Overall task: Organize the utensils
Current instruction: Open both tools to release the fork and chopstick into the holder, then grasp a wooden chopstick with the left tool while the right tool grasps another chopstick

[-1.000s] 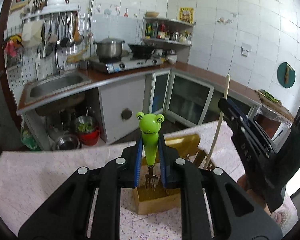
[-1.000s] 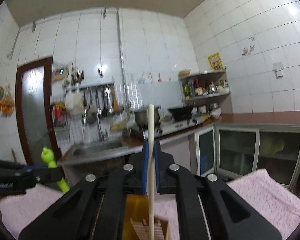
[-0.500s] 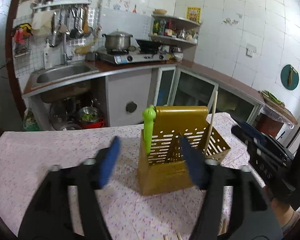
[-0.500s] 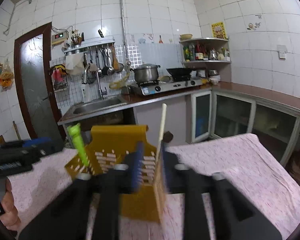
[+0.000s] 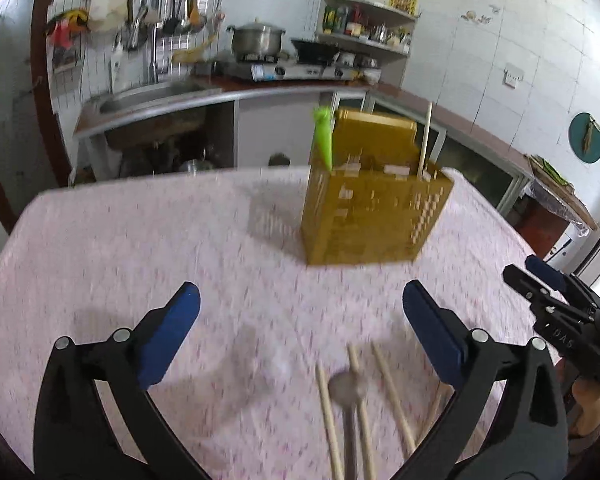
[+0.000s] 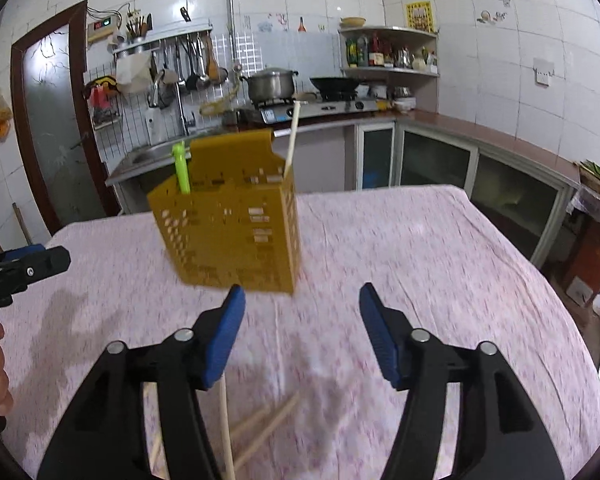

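The yellow utensil holder (image 5: 374,208) stands on the pink tablecloth (image 5: 140,248) toward the far edge of the table, with a green-handled fork (image 5: 323,142) at its left end and one pale chopstick (image 5: 424,140) leaning up from its right end. The rest of the job lies at the near edge: several loose chopsticks (image 5: 384,384) and a metal spoon (image 5: 346,390), overlapping in a small heap.

The left gripper (image 5: 300,332) hangs over that heap with its jaws wide apart and opening further, nothing between the pads. The right gripper (image 6: 300,328) is also apart and opening, empty, with chopsticks showing on the cloth below and behind its left finger.

Trouble here would most likely come from the tangle. The spoon's bowl lies on or against the sticks, so closing on one piece may well catch two, or flick a neighbour toward the near edge and off the table. Thin round sticks on soft cloth tend to roll away from a pad coming in at a slant, and the cloth itself could bunch up and get pinched. Both grippers are close together over the same small patch, so they could knock each other. Later, a hard push into the light, perforated holder could tip it.
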A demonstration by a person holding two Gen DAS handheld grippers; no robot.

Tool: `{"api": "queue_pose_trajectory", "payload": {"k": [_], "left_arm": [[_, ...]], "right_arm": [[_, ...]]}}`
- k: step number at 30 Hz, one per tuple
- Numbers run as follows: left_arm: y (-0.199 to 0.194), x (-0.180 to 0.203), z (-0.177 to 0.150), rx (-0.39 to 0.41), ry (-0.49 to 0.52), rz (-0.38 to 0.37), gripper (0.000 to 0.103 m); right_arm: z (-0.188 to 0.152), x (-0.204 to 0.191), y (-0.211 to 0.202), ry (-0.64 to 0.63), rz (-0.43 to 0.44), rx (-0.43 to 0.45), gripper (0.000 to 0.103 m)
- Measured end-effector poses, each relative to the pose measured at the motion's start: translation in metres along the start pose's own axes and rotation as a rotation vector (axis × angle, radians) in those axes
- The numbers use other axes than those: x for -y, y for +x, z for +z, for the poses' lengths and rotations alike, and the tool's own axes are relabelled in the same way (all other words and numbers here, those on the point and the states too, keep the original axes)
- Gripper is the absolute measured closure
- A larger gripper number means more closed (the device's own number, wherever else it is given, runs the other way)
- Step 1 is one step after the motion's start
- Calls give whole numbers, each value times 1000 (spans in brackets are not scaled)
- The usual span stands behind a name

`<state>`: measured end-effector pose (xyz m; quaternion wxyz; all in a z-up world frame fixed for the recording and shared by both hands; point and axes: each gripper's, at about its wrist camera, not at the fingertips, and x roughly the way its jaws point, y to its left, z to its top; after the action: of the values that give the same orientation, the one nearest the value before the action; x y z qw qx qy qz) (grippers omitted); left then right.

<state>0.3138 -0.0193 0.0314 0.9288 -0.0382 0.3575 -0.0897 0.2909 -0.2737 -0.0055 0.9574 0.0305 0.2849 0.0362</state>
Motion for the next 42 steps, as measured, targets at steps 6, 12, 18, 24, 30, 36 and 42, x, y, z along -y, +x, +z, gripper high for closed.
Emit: {"api": "queue_pose_trajectory", "payload": {"k": [6, 12, 18, 24, 30, 36, 42], "left_arm": [[3, -4, -30, -77, 4, 17, 5], [22, -3, -56, -172, -8, 16, 8], [41, 4, -61, -262, -12, 0, 34], [60, 14, -60, -331, 5, 10, 54], [75, 11, -61, -373, -12, 30, 69], [82, 14, -62, -380, 1, 33, 70], [92, 24, -60, -405, 32, 84, 76]], "right_arm": [[-23, 1, -7, 9, -27, -58, 42], [-47, 2, 5, 19, -34, -177, 42], [-50, 0, 30, 90, -6, -349, 57], [-52, -4, 51, 155, -9, -437, 68], [-56, -12, 60, 159, -26, -454, 81], [-55, -20, 68, 129, -49, -468, 86], [-50, -33, 79, 65, -101, -508, 89]]}}
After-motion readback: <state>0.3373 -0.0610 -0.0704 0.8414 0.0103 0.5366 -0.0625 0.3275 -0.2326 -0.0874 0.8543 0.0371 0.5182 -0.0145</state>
